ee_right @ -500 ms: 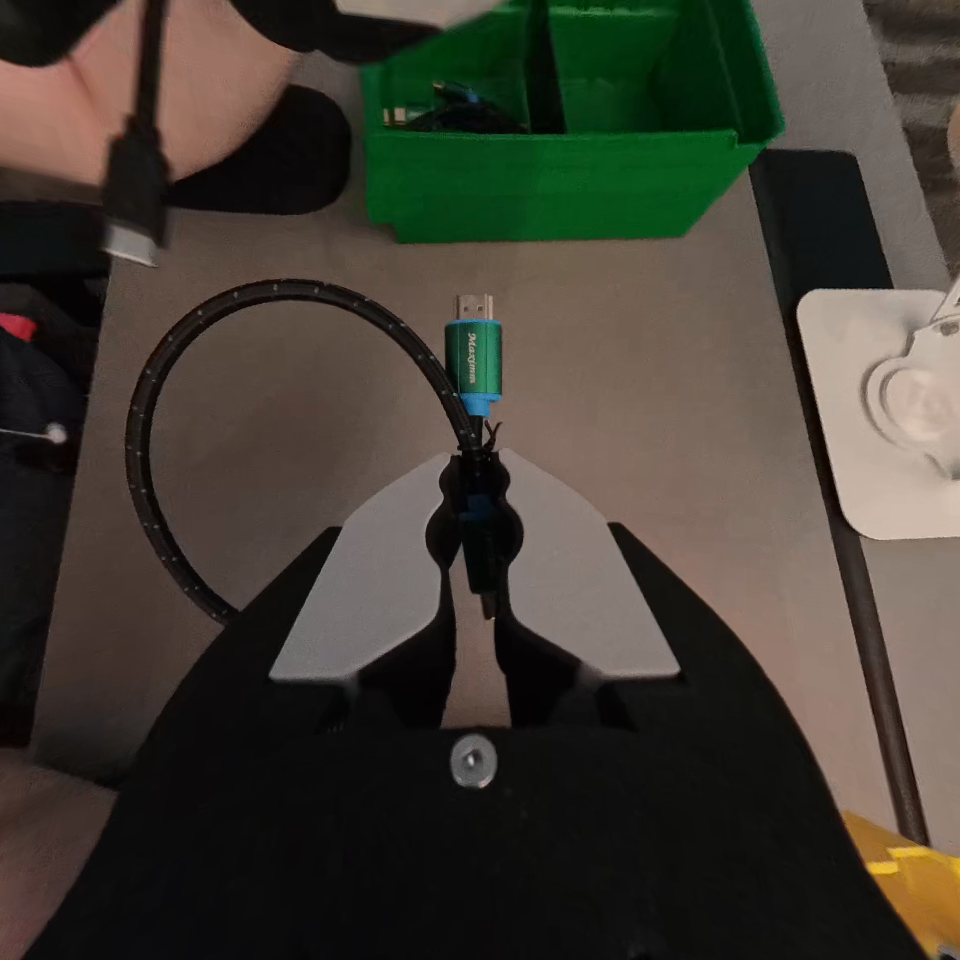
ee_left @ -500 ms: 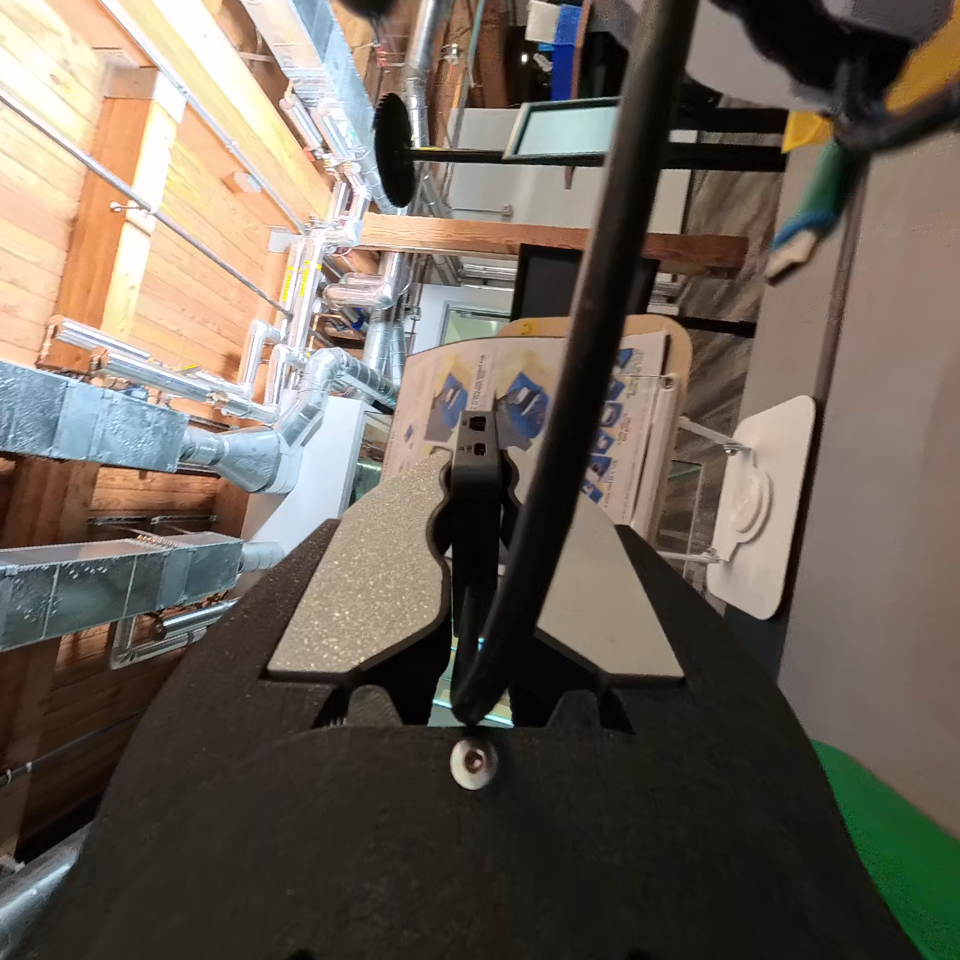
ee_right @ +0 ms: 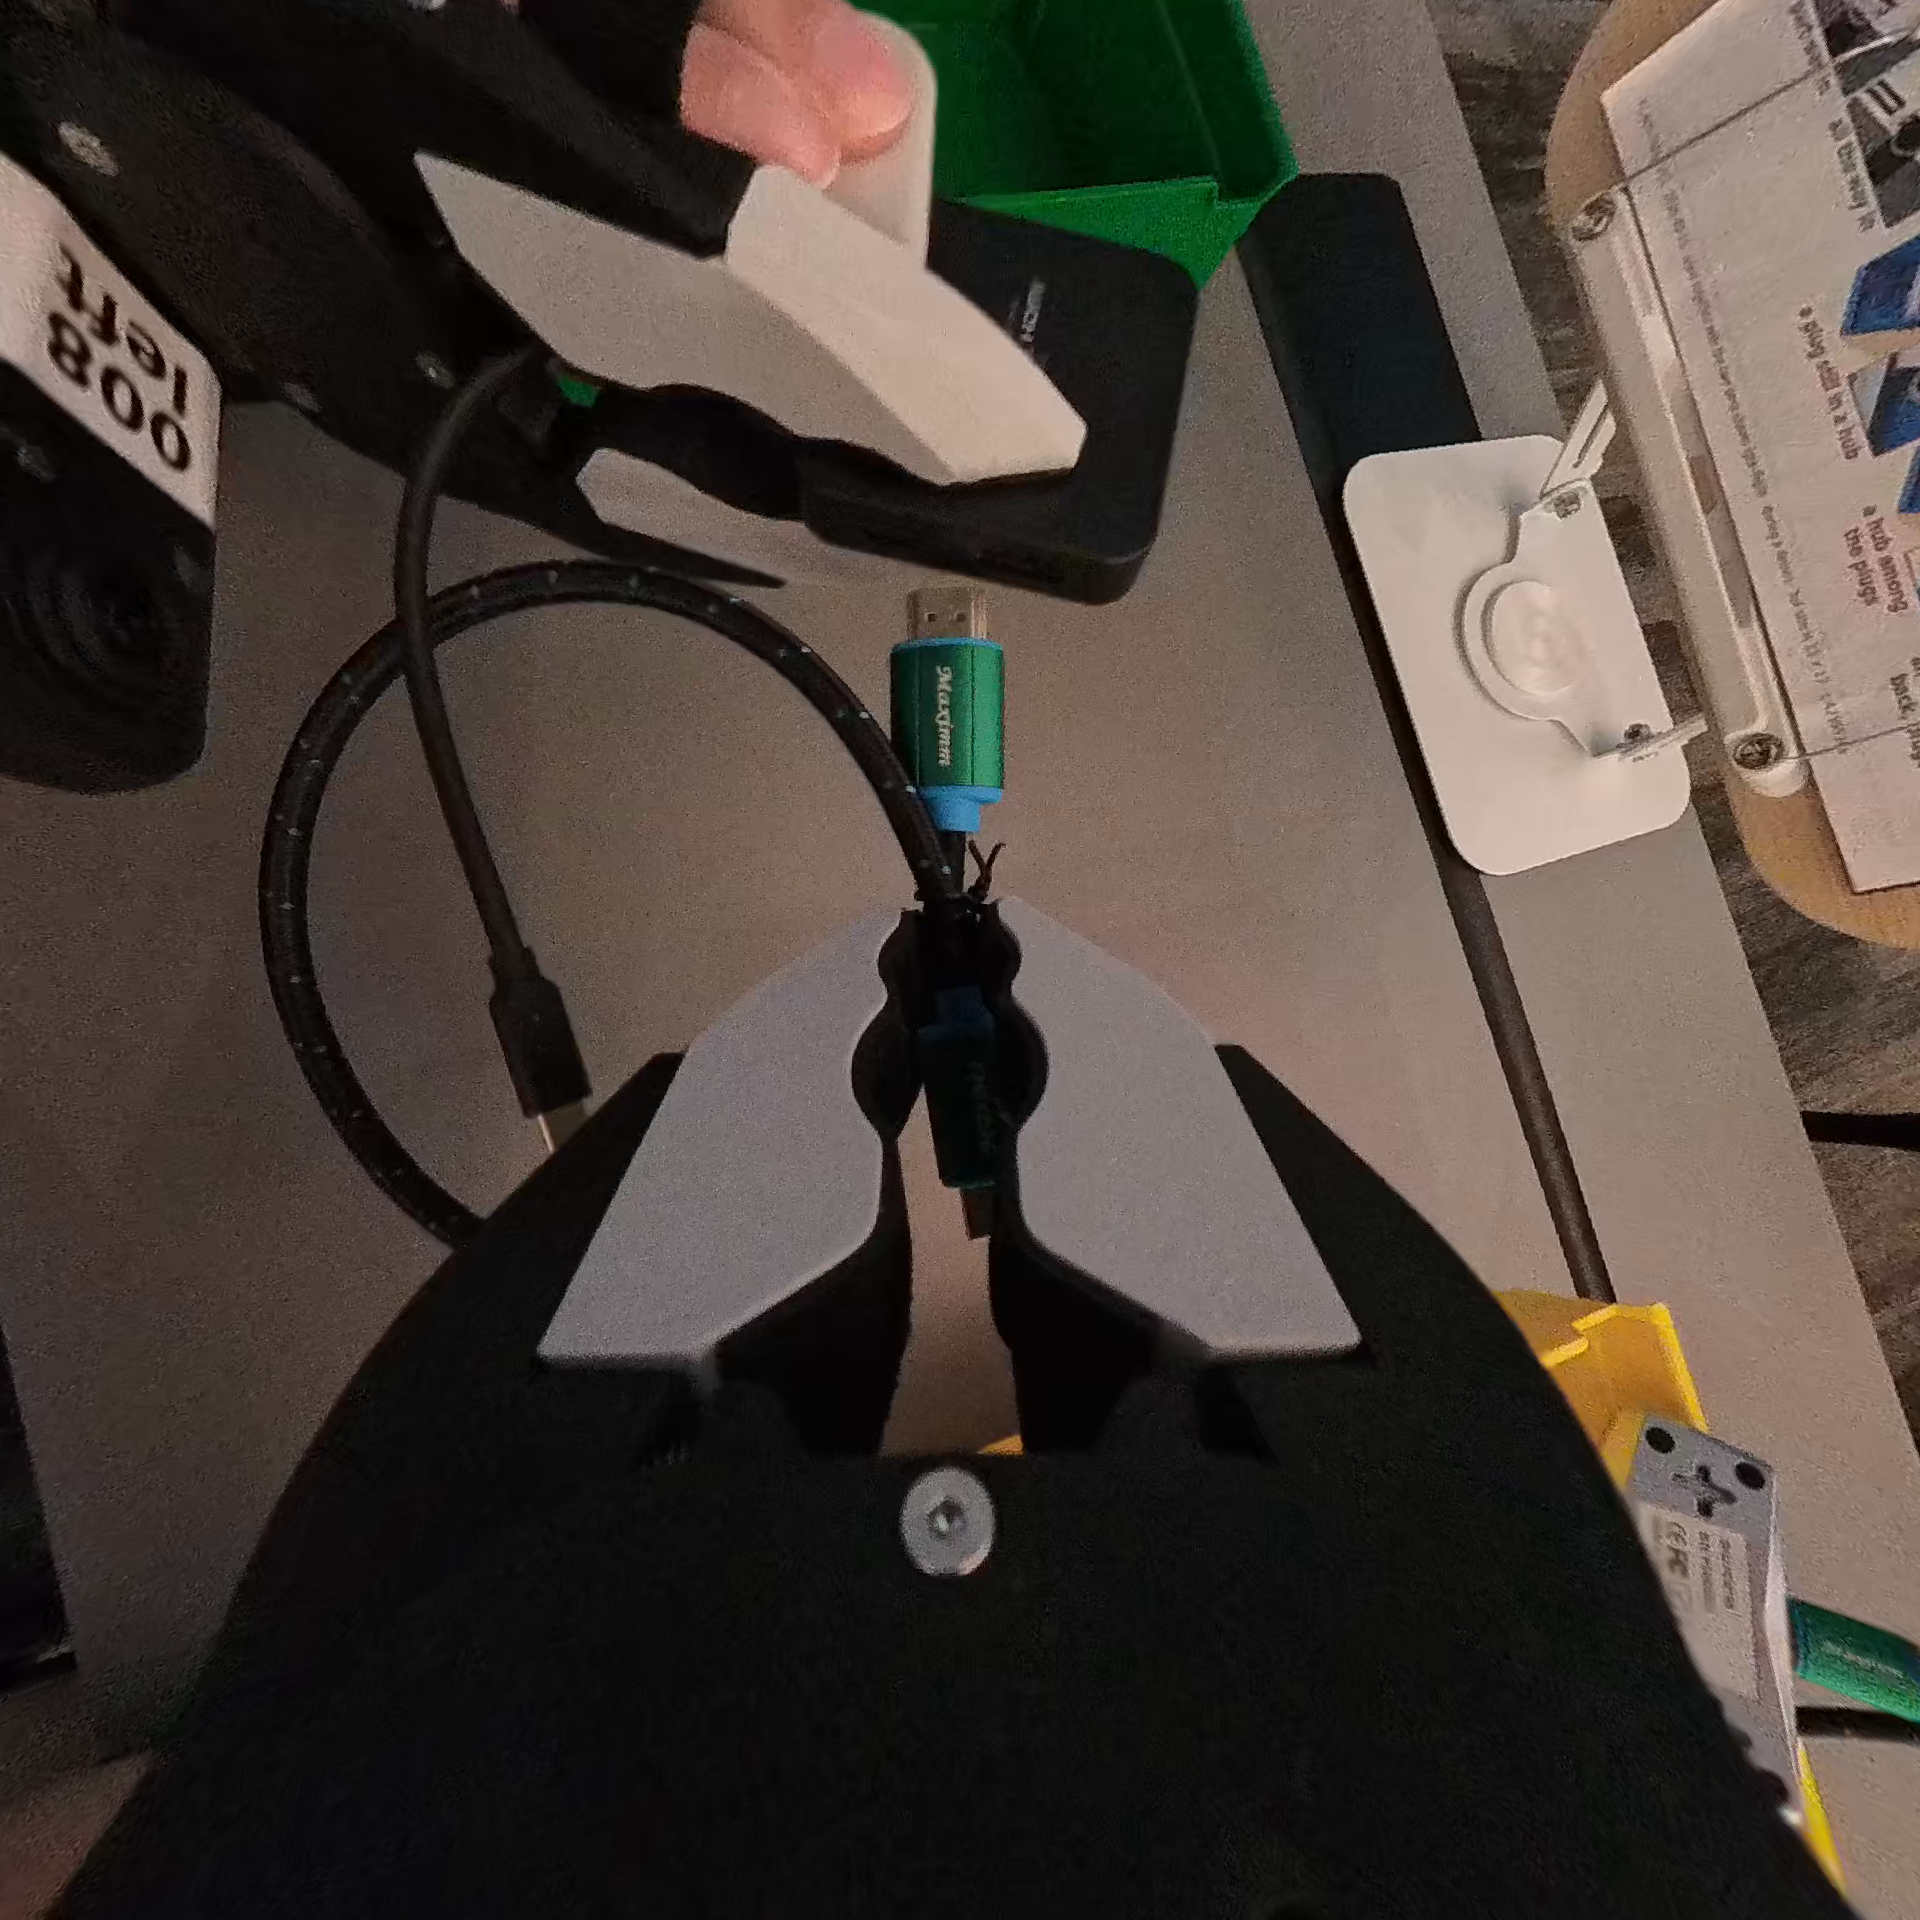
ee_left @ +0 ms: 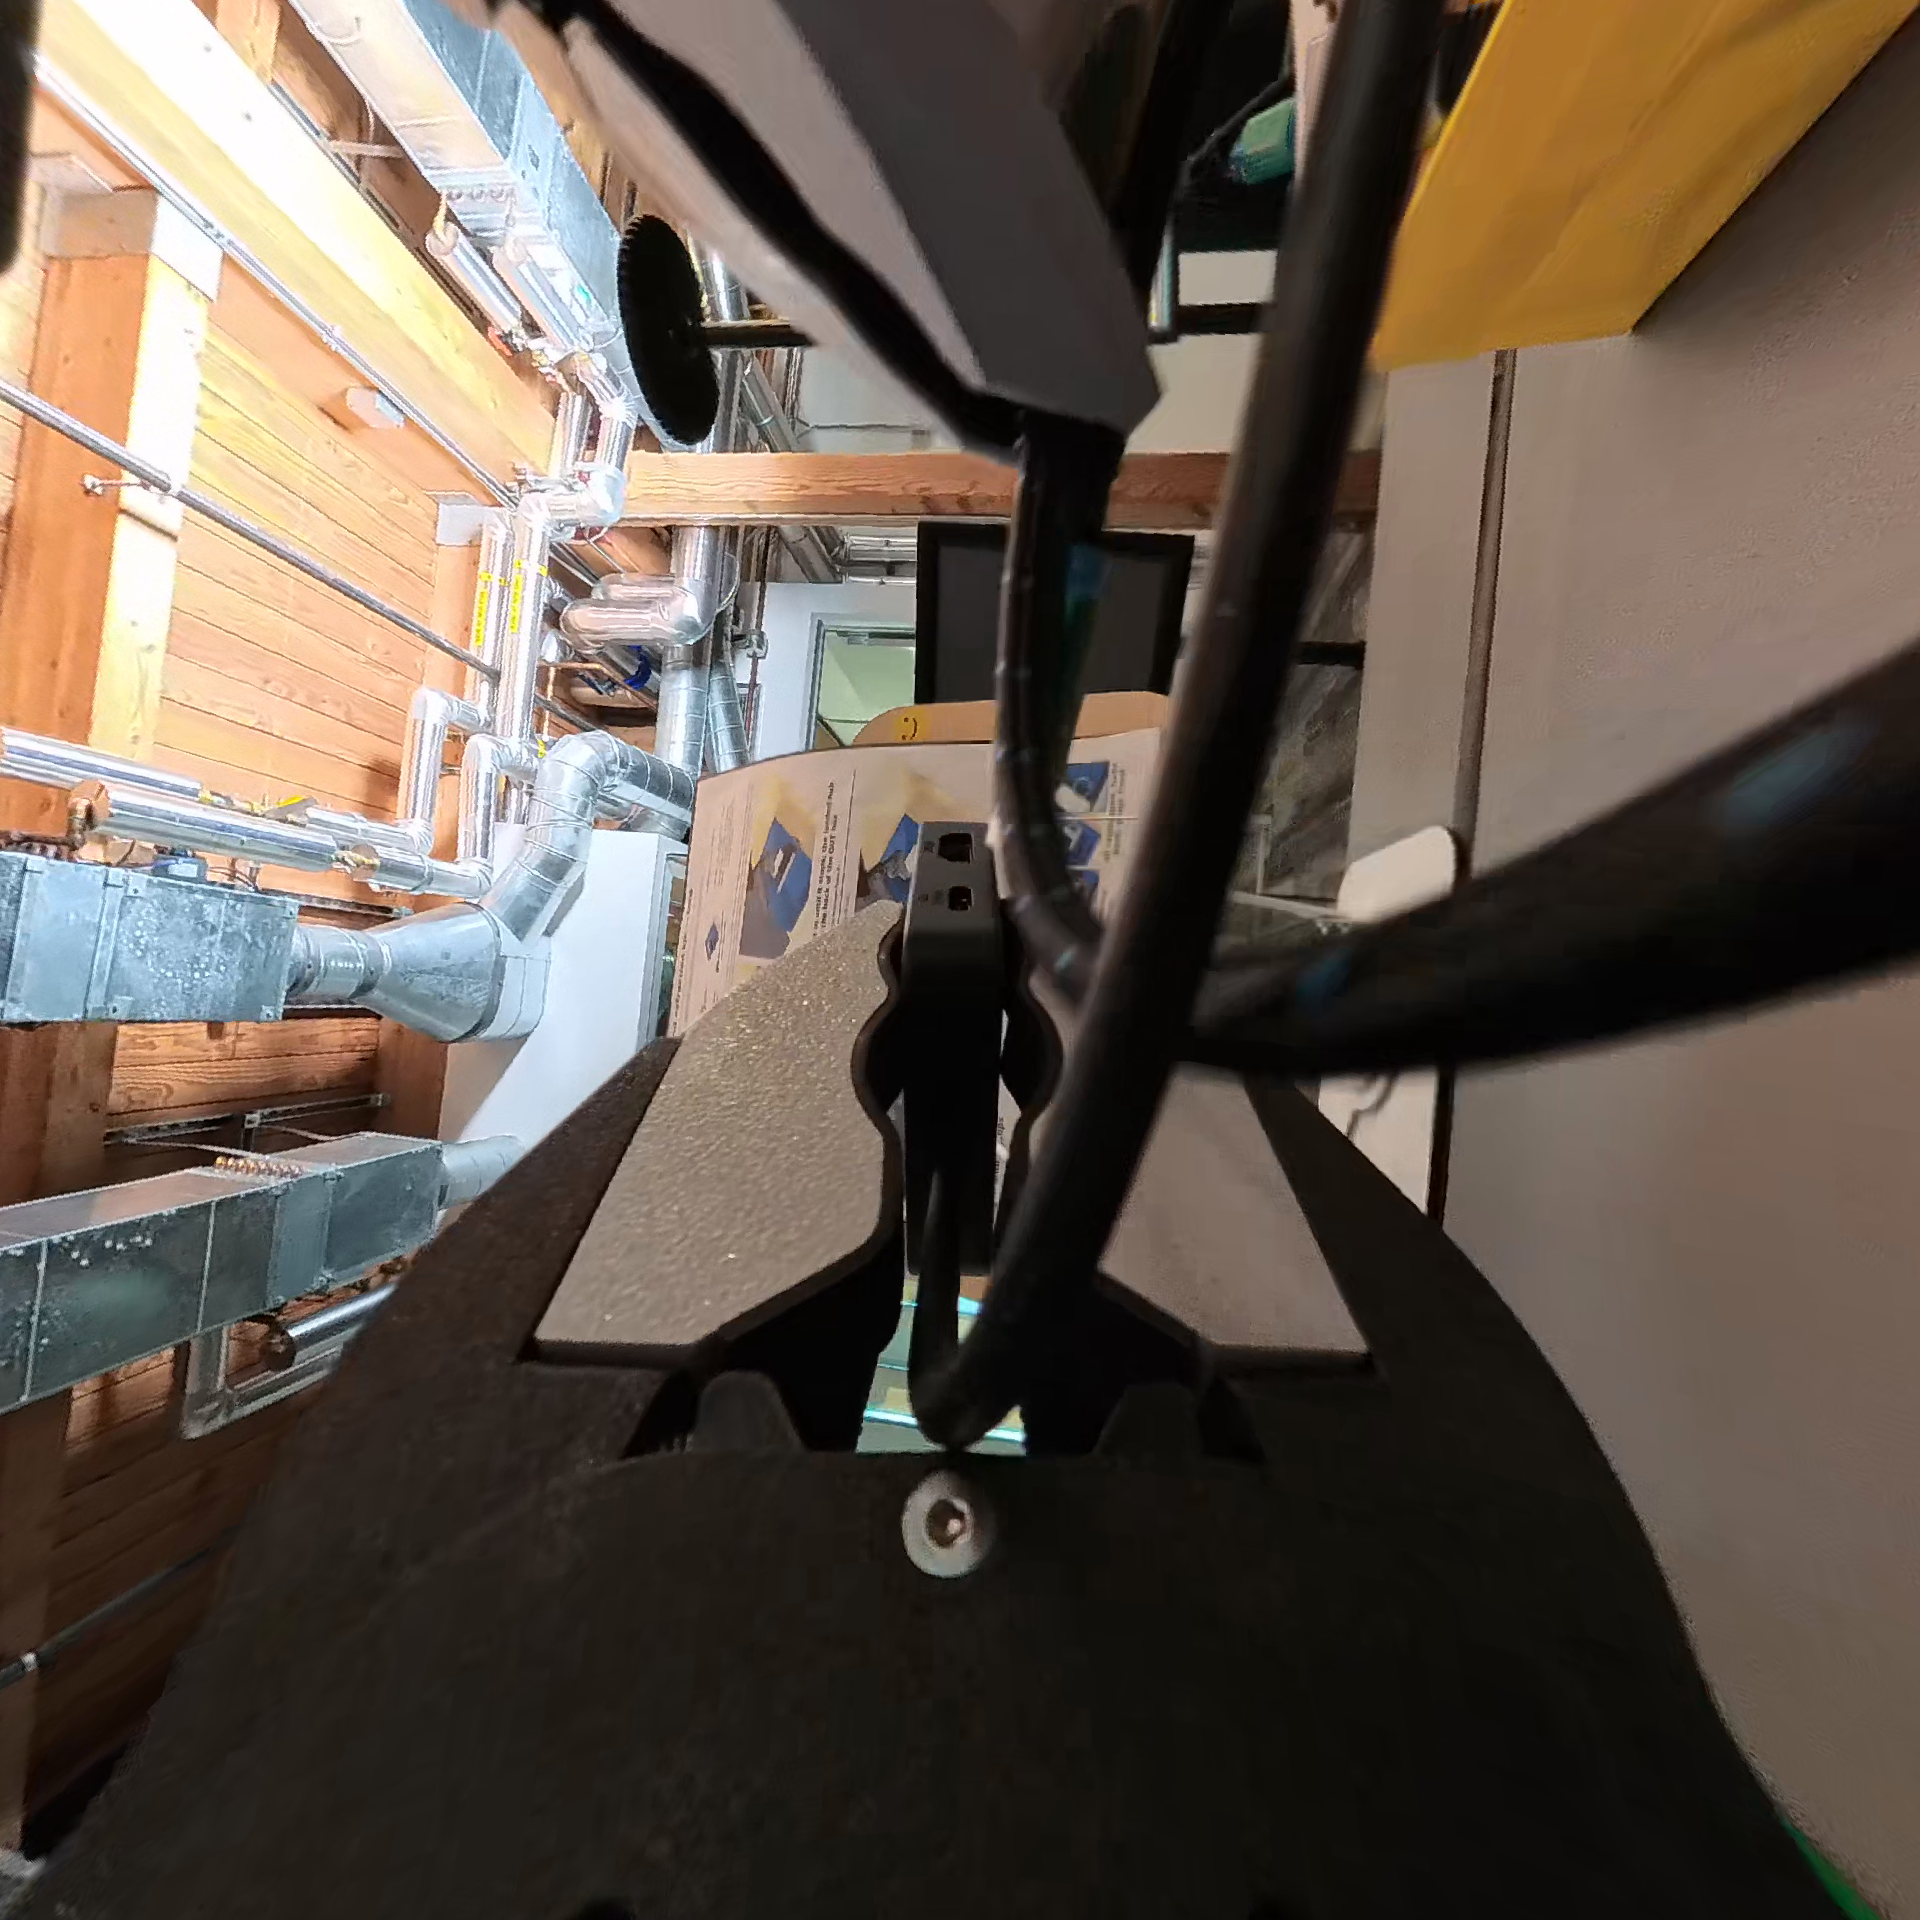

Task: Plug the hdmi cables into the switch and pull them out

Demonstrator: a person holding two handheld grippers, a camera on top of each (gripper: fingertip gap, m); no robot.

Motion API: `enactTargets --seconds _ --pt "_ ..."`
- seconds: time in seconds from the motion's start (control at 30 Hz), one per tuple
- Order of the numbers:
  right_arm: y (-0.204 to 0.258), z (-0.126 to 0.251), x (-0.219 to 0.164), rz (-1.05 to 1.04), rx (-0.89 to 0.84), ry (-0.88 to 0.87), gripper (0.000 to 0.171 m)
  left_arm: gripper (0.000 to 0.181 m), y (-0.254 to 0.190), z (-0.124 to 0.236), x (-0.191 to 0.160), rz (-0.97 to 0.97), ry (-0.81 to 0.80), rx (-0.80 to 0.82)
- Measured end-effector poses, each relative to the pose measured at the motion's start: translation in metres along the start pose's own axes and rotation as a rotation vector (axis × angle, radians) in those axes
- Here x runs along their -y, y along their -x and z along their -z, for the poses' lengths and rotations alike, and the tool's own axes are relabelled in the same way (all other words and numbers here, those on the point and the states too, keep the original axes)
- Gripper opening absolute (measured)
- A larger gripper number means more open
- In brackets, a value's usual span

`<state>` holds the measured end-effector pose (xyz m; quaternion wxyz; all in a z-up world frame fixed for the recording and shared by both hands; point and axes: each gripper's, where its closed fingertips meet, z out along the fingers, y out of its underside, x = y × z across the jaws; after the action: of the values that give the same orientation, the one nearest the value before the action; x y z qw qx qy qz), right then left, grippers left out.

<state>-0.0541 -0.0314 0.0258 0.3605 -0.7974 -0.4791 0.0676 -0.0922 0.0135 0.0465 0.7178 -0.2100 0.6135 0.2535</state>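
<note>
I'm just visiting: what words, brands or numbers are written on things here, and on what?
I will not quote writing; here is what bears it.
On the white sticker on the left gripper: large black print.
On the green plug: pale script along its shell.
On the black switch: tiny white print, too small to read.
On the instruction sheet: small print, blurred.
On the grey metal block: marks too small to read.

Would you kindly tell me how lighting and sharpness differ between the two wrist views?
Left wrist view: bright daylight on the wooden wall; the switch in the left claw is sharp, the near black cable is smeared. Right wrist view: dim and warm; the green plug ahead of the right claw is crisp, edges bend from the wide lens.
</note>
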Motion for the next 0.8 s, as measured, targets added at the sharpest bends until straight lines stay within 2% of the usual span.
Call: enactTargets --seconds 0.23,0.57,0.67,0.8 --pt "-0.005 0.004 0.002 -0.062 -0.032 -0.013 0.012 0.013 -0.001 -0.001 0.003 -0.014 0.006 0.011" --pt "-0.005 -0.005 -0.004 -0.226 0.042 -0.009 0.011 0.01 -0.006 -0.002 0.002 -0.109 0.043 0.021" --pt "-0.005 -0.009 -0.004 -0.268 0.072 -0.014 0.011 0.014 -0.006 -0.001 0.003 -0.143 0.046 0.027" --pt "0.003 -0.015 -0.009 -0.21 0.117 0.021 0.011 0.014 -0.007 0.0 0.007 -0.128 0.017 0.024"
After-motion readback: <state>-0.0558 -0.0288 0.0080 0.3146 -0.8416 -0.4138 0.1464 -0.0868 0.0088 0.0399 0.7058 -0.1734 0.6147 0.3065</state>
